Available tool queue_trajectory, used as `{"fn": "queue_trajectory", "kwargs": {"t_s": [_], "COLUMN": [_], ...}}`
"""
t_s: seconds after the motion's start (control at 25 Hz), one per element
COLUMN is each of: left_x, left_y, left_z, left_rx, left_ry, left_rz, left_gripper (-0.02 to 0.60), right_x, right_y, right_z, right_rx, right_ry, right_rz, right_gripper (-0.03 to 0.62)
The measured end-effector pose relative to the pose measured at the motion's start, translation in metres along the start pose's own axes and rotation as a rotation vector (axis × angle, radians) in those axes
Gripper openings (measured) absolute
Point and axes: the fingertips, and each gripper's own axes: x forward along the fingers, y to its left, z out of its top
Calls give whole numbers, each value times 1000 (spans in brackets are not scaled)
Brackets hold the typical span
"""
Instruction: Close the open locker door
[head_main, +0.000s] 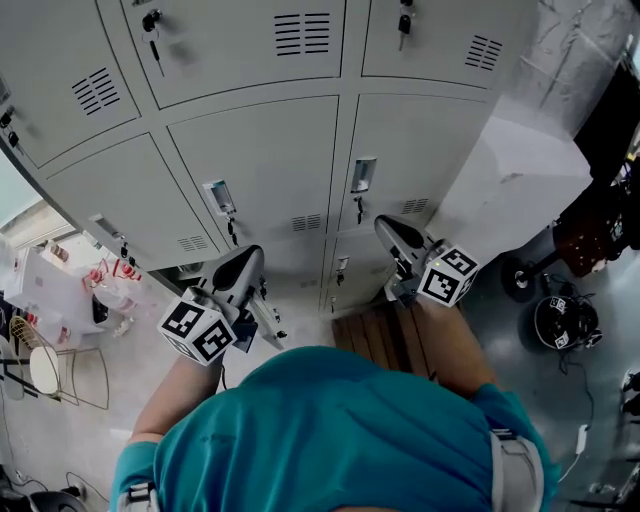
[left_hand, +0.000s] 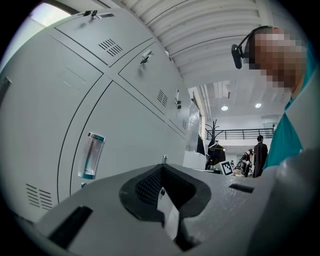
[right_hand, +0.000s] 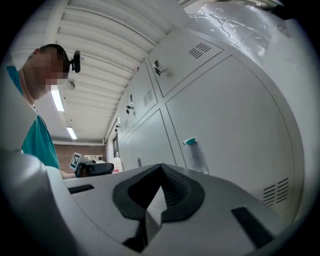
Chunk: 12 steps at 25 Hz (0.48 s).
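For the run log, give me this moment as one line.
left gripper: shut, empty | right gripper: shut, empty | locker doors in view: look closed

Head view: 6 locker doors (head_main: 255, 165) seen whole, 2 rows of 3, w/ 6 vent grilles (head_main: 302, 33), 1 per door. 3 clear tag holders (head_main: 363, 175) on the lower of those rows. 2 grippers: left gripper (head_main: 245, 262), right gripper (head_main: 392, 230), w/ 2 marker cubes (head_main: 197, 330), 1 each. 1 person in teal top (head_main: 330, 430). 1 brown slatted board (head_main: 385, 335) on the floor.
Left gripper view: 2 round ceiling lamps (left_hand: 224, 107), 1 coat stand (left_hand: 214, 135).
Right gripper view: 2 strip lights (right_hand: 57, 97).
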Motion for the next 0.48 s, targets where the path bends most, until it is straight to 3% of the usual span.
{"fn": "queue_trajectory", "kwargs": {"t_s": [0.16,0.48], "left_x": [-3,-2], "left_y": [5,-4], "left_z": [4,4], "left_rx": [-32,-6], "left_ry": [-27,-32], "left_rz": [15,0], "left_gripper": [3,3], "right_x": [-10,-23], "right_y": [22,26], "right_z": [1,-10], "right_rx": [-3,-38], "right_ry": [7,65], "right_rz": [79,88], "right_gripper": [0,0]}}
